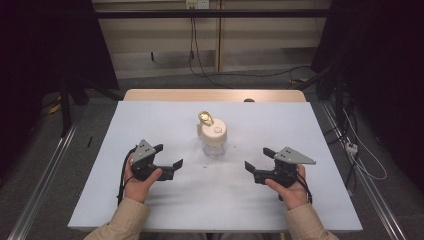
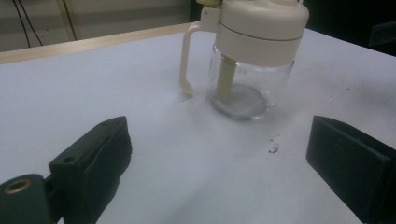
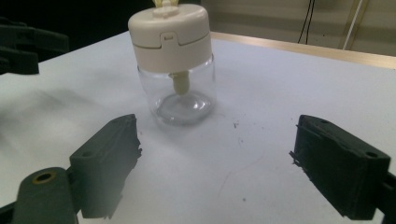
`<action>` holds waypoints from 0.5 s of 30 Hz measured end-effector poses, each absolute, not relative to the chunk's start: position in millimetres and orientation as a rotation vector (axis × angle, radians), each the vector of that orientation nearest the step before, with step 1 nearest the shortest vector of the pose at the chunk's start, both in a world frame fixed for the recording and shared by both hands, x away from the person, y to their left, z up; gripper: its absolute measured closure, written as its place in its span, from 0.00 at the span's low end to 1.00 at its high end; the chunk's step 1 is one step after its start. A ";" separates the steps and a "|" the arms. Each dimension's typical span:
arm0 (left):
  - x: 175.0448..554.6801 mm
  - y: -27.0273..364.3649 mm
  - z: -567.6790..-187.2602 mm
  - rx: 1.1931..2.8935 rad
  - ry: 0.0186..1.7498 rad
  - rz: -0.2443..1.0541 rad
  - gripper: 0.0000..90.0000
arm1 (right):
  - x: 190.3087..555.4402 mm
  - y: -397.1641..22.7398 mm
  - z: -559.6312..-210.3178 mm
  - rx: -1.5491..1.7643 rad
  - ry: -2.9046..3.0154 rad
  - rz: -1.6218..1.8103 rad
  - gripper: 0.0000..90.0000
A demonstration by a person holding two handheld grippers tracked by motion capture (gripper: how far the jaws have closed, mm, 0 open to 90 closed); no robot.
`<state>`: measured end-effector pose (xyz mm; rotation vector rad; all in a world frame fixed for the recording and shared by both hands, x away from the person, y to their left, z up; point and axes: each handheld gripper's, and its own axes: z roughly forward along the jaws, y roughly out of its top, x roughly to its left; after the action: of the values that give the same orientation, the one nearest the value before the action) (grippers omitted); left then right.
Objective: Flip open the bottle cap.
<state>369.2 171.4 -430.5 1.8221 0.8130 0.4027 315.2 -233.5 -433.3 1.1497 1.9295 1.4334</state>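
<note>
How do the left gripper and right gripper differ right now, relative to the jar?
The left gripper sits left of the glass jar, jaws pointing right; the right gripper sits on the jar's other side, jaws pointing left. The left gripper's grey plate tilts up steeply; the right gripper's lies flatter. Both are open, hold nothing, and are clear of the jar.

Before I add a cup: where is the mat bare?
Bare: the far corners either side of the jar, and the near strip between the left gripper and right gripper. Tightest is the middle, where both open grippers flank the jar.
</note>
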 end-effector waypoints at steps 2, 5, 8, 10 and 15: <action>367.2 177.8 -431.7 1.814 0.827 0.396 0.07 | 311.8 -235.8 -434.9 1.150 1.932 1.432 0.15; 365.1 184.9 -432.5 1.808 0.843 0.395 0.07 | 306.1 -240.6 -435.4 1.144 1.926 1.433 0.15; 363.7 188.6 -432.2 1.805 0.843 0.393 0.06 | 301.8 -246.7 -436.5 1.161 1.906 1.434 0.15; 362.8 189.7 -432.5 1.808 0.840 0.389 0.06 | 299.9 -250.4 -438.0 1.169 1.901 1.430 0.15; 359.6 194.2 -431.6 1.812 0.833 0.394 0.06 | 294.9 -256.0 -441.9 1.163 1.903 1.400 0.15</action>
<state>359.6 194.2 -431.6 1.8118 0.8328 0.3942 294.9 -256.0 -441.9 1.1629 1.9027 1.3996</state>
